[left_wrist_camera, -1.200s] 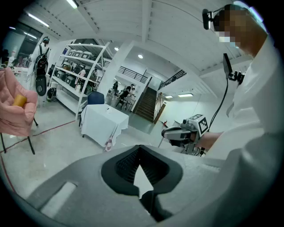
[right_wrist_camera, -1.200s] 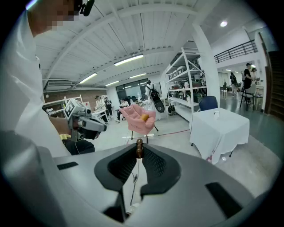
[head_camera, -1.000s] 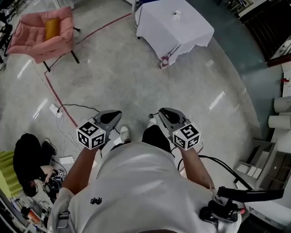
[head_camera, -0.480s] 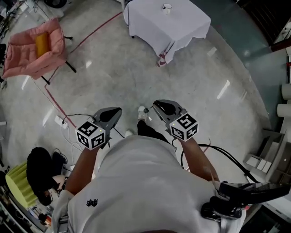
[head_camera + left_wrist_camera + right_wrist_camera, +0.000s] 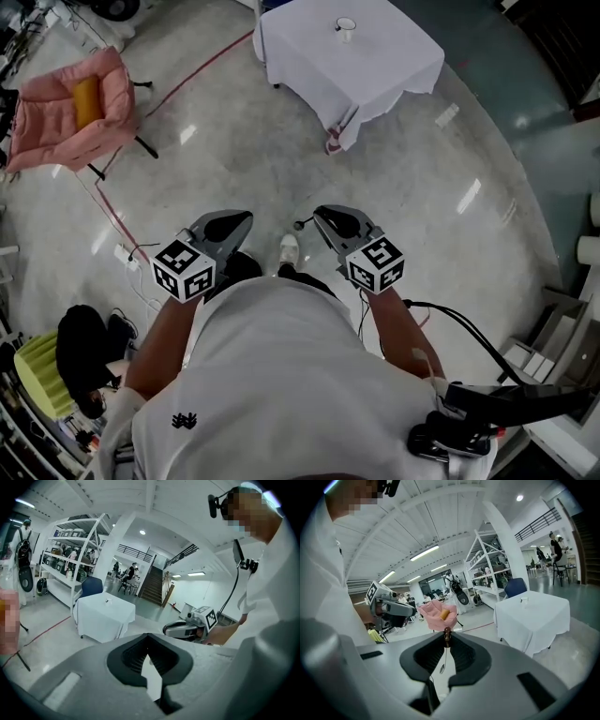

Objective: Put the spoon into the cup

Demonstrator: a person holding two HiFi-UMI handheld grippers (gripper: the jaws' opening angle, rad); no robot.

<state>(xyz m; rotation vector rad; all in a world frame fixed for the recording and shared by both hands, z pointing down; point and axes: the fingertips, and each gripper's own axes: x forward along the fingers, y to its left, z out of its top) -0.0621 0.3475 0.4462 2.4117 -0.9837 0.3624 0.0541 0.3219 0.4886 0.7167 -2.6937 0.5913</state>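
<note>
A small clear cup point(image 5: 346, 28) stands on a table draped in white cloth point(image 5: 384, 70), far ahead of both grippers. It shows as well in the left gripper view, cup point(image 5: 107, 601) on table point(image 5: 105, 616), and in the right gripper view, cup point(image 5: 524, 601) on table point(image 5: 536, 618). My right gripper point(image 5: 320, 215) is shut on a thin spoon point(image 5: 442, 666); its brown knob end point(image 5: 447, 632) sticks out past the jaw tips and the bowl hangs behind them. The spoon point(image 5: 300, 225) is a dark speck in the head view. My left gripper point(image 5: 245, 217) is shut and holds nothing, level with the right one.
A pink folding chair point(image 5: 70, 103) with an orange cushion stands at the left. A red line point(image 5: 117, 202) and cables cross the glossy floor. A seated person point(image 5: 80, 352) and gear are at the lower left. White shelving point(image 5: 65, 559) lines the hall.
I have walked forward: the white table and the pink chair sit nearer in the head view. Both grippers travelled along, side by side. The spoon stays in the right gripper.
</note>
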